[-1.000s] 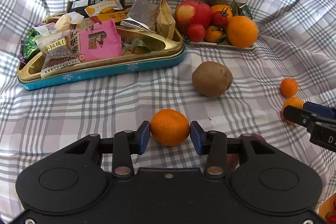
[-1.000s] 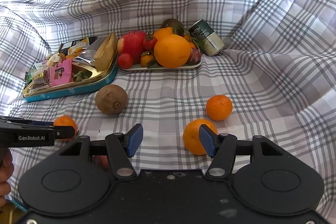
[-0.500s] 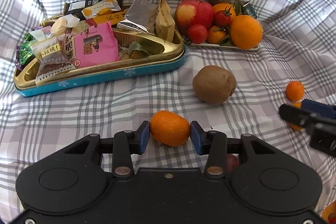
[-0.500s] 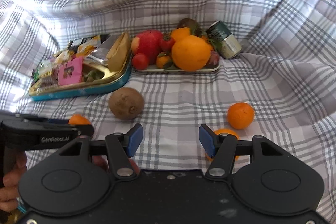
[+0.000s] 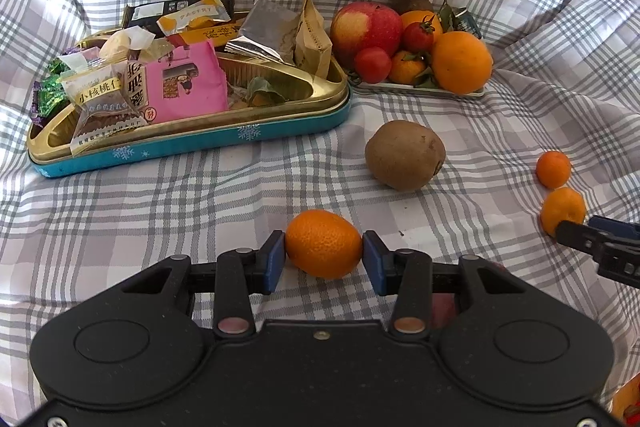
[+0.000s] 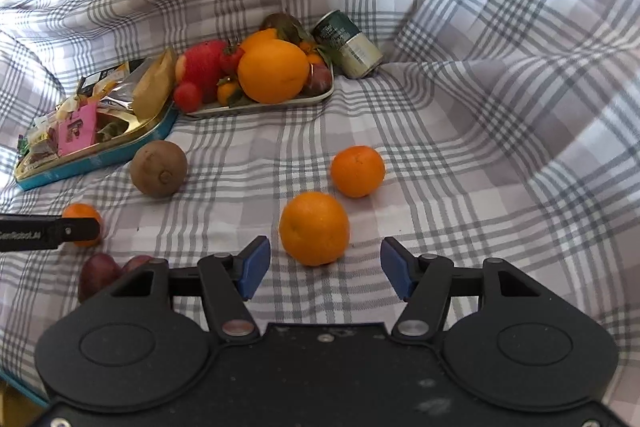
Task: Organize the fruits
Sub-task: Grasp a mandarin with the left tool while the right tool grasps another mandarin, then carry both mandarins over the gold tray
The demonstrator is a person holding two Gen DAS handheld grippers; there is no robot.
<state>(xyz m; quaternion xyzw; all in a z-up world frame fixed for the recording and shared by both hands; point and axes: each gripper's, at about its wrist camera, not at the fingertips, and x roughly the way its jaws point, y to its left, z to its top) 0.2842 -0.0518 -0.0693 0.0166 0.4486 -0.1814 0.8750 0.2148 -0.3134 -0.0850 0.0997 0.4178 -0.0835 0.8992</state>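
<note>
Left tool (image 5: 324, 259): pads clamped on a mandarin (image 5: 323, 243), one on each side, low over the checked cloth (image 5: 160, 195). Right tool (image 6: 325, 269): jaws apart and opening, a second mandarin (image 6: 314, 228) just ahead between them, not touched.

Hazards:
- Round, soft-skinned fruit. Excess squeeze would likely bruise it; too little and it may roll out during the lift.
- The cloth is soft and wrinkled. A nudge from the right tool could roll its mandarin toward the third one (image 6: 357, 171) or the kiwi (image 6: 159, 168).
- The fruit tray (image 6: 256, 107) is heaped already. Added fruit may slide off its rim.
</note>
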